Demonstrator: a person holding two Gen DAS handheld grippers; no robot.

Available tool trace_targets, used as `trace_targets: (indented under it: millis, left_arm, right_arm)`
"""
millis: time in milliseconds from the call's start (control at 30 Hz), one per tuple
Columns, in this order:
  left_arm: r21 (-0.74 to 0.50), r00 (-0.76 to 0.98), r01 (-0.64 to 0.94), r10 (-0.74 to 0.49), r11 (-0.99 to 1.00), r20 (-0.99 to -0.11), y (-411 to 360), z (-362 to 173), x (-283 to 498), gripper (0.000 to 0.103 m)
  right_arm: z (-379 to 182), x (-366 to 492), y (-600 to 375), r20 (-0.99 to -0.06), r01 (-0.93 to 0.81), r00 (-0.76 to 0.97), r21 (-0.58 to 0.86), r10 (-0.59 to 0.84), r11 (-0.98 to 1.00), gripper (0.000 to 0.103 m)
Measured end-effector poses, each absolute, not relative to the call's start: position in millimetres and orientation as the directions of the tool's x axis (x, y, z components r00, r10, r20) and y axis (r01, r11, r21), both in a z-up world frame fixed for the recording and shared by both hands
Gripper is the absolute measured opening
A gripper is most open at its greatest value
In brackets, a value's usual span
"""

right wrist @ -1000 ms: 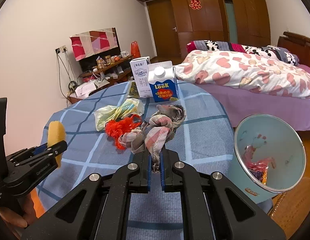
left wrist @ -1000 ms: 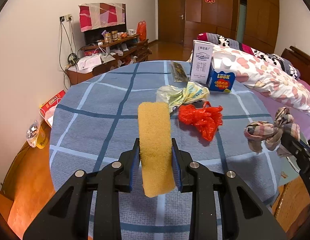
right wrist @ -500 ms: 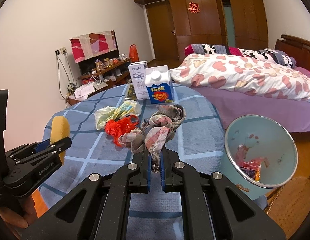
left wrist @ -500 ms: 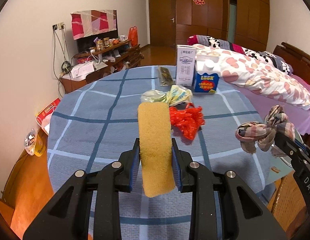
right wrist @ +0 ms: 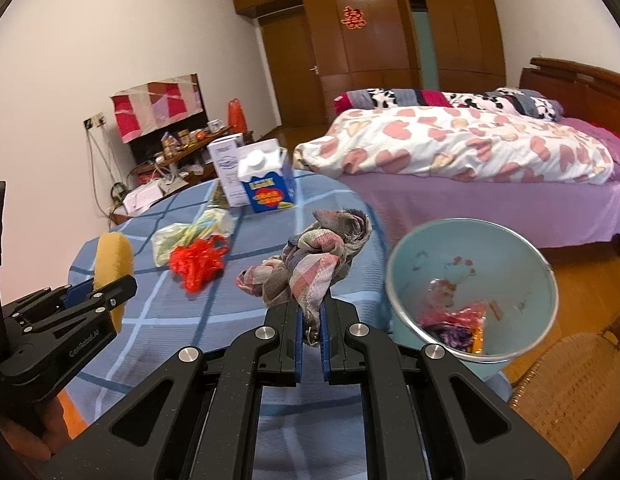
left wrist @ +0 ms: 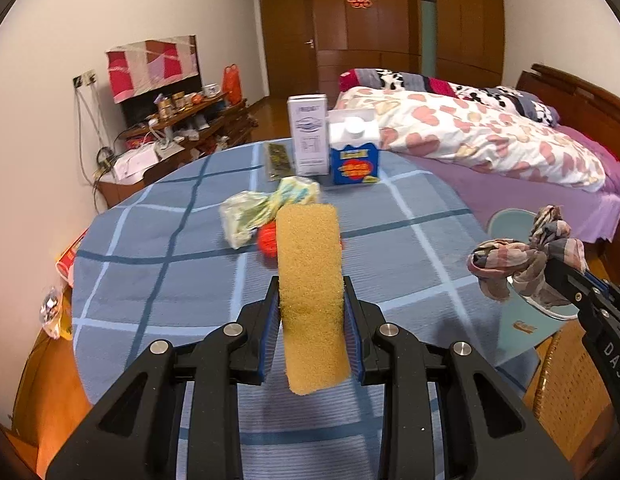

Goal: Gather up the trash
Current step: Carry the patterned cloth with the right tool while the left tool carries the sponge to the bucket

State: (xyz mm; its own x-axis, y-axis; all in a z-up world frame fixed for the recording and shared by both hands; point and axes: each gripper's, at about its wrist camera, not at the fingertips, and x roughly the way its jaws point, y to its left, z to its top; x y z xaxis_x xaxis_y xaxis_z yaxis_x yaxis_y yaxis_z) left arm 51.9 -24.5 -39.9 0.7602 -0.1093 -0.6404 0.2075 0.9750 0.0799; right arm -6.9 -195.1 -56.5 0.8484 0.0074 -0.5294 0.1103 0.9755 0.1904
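Observation:
My left gripper (left wrist: 312, 316) is shut on an upright yellow sponge (left wrist: 310, 276), held above the round table's blue checked cloth (left wrist: 157, 248). My right gripper (right wrist: 310, 320) is shut on a crumpled plaid rag (right wrist: 314, 256), lifted near the table's right edge; the rag (left wrist: 522, 260) also shows at the right of the left wrist view. A pale blue bin (right wrist: 470, 288) with wrappers at its bottom stands just right of the rag. On the cloth lie a red plastic bag (right wrist: 195, 262) and a yellowish plastic bag (right wrist: 189, 232).
A white carton (left wrist: 307, 136) and a blue-and-white milk carton (left wrist: 354, 152) stand at the table's far side beside a dark wrapper (left wrist: 277, 160). A bed (right wrist: 490, 168) lies to the right, a wicker chair (right wrist: 570, 392) at bottom right, a cluttered low shelf (left wrist: 181, 128) at left.
Both grippers have swung to the right with their loads. The bin now sits closer beside the rag, and the red bag is largely hidden behind the sponge in the left wrist view.

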Motion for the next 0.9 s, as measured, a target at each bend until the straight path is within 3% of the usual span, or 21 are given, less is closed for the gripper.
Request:
trace_targets:
  millis: [900]
  left_arm:
    - [0.094,0.727,0.397,-0.250,0.913,-0.639,-126.5,-38.6,51.9,0.028]
  right_arm:
    - [-74.3,-32.6,-296.6,-0.555,0.371,0.806,0.206,-0.204,0.905,0.008]
